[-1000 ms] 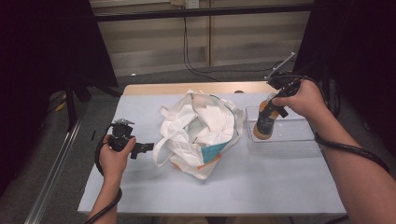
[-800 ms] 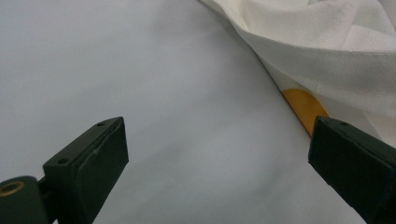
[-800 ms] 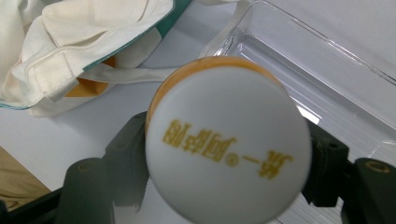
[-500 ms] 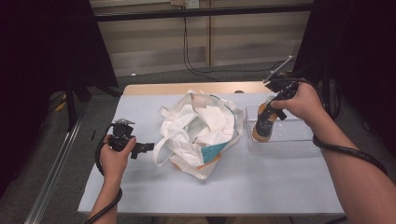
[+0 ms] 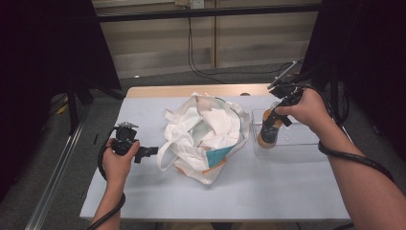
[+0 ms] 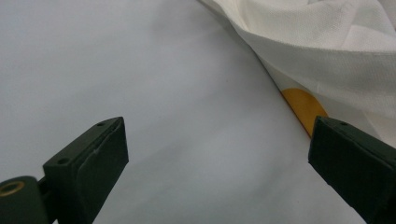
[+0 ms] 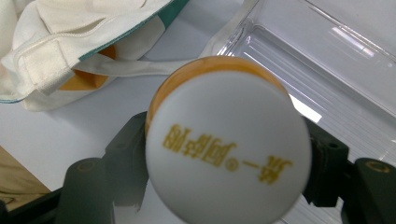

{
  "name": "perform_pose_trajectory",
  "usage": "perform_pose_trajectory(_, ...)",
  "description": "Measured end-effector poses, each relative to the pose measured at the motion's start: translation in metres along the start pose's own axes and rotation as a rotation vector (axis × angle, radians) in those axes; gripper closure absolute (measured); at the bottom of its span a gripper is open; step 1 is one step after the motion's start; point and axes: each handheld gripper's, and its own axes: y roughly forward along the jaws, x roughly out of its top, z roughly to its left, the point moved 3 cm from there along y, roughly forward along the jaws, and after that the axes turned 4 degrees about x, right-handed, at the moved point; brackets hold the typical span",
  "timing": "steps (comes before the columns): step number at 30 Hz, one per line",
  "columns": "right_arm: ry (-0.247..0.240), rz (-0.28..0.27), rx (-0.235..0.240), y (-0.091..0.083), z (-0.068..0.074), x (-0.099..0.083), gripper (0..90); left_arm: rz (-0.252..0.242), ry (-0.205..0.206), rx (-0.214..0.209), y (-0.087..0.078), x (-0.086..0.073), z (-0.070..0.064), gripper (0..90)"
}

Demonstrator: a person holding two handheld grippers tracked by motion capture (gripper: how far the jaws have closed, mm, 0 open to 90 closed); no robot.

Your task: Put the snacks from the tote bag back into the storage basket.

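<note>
Right gripper (image 5: 273,123) clamped on a bottle (image 5: 268,134), held upright over the near-left corner of a clear bin (image 5: 306,143); whether its base touches the bin floor, hard to tell from the high view. In the right gripper view, white cap (image 7: 229,154) with gold print between both jaws, bin wall just past it, bag (image 7: 70,51) off to the side. Left gripper (image 5: 146,152) spread wide, holding nothing, just beside the bag's (image 5: 206,136) loose strap (image 5: 165,153). Left gripper view adds bare table (image 6: 140,84) between the jaws and an orange patch (image 6: 303,105) at the bag's edge near one jaw. Bag lying between the two grippers.
</note>
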Motion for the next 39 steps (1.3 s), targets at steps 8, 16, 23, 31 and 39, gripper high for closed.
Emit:
perform_pose_trajectory(8, -0.005, 0.012, -0.012, 0.002, 0.001, -0.001, 30.2, 0.001, 0.001, 0.000, 0.000, 0.000, 0.000, 4.8)
perform_pose_trajectory(16, 0.004, 0.010, -0.009, 0.005, 0.001, -0.003, 30.2, 0.003, 0.004, -0.004, 0.000, 0.000, 0.000, 4.8)
perform_pose_trajectory(23, 0.002, 0.016, -0.009, 0.008, 0.000, -0.004, 30.2, 0.000, 0.001, 0.000, 0.000, 0.000, 0.000, 4.8)
perform_pose_trajectory(31, 0.001, 0.025, -0.015, 0.014, 0.000, -0.005, 30.1, 0.002, 0.003, -0.004, 0.000, 0.000, -0.001, 4.8)
perform_pose_trajectory(39, 0.006, 0.028, -0.019, 0.020, -0.001, -0.007, 30.1, -0.001, 0.006, 0.002, 0.000, 0.001, 0.000, 4.8)
